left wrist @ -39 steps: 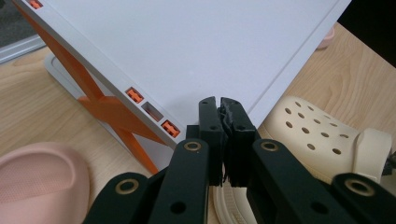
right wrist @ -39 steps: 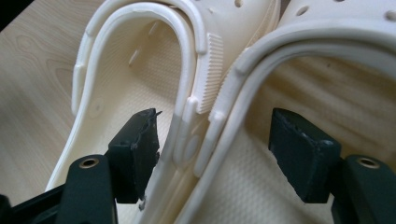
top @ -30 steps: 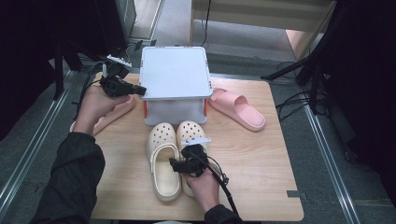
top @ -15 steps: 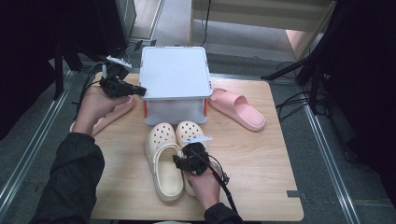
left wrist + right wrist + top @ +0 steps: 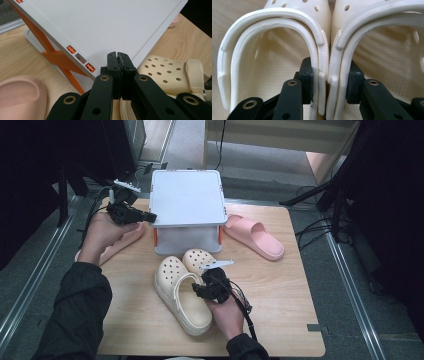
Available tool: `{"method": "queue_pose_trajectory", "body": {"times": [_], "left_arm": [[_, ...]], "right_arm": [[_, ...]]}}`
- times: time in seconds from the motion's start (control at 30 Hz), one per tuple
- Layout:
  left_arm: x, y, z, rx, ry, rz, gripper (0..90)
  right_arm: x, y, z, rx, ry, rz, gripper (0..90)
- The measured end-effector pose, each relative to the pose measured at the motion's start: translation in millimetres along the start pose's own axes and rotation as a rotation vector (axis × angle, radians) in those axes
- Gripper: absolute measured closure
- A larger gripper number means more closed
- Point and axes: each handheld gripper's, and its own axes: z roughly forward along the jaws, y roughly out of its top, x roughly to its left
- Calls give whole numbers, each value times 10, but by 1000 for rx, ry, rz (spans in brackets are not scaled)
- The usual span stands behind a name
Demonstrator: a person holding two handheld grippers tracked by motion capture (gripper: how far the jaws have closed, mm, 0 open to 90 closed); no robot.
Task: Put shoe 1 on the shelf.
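A: Where is the pair of cream perforated foam clogs [image 5: 182, 290]?

B: On the pale wooden table [image 5: 280, 290], just at the six o'clock side of the grey plastic lidded crate with orange latches [image 5: 186, 202]. In the high view the two clogs lie side by side, toes pointing toward twelve o'clock, heels toward the person.

A: And the right gripper [image 5: 206, 290]?

B: It sits over the heel end of the clogs. In the right gripper view one black jaw reaches inside each clog, and the two adjoining inner walls [image 5: 327, 62] stand between them. The jaws have just been closing, and the pads now press those two walls together, so the claw is grasping the pair.

A: The left gripper [image 5: 145, 217]?

B: At about ten o'clock from the clogs, held in the person's left hand [image 5: 102, 232] at the crate's nine o'clock edge. In the left gripper view its jaws are clenched tight against each other with nothing between them, tips just beside the lid's rim [image 5: 82, 58].

A: Anything else on the table?

B: A pink foam slide sandal [image 5: 255, 235] lies at the crate's three o'clock side, and another pink slide [image 5: 122, 240] lies under the left hand, at the crate's nine o'clock.
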Motion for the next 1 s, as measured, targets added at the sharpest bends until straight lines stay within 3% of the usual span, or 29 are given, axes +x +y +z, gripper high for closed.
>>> {"method": "queue_pose_trajectory", "body": {"times": [0.17,0.27,0.43,0.7,1.0], "left_arm": [[1,-2,2,-3,-3,-9,888],[5,-4,2,-5,-6,-13,888],[11,-5,1,-5,-9,-16,889],[22,-7,1,-6,-15,-25,891],[25,-9,-1,-6,-16,-23,891]], "right_arm": [[15,116,-103,9,25,-30,669],[21,230,-142,-6,15,-65,668],[-57,428,-120,-28,5,-70,668],[-310,830,145,-48,-41,-25,666],[-401,989,365,-61,-100,8,665]]}}
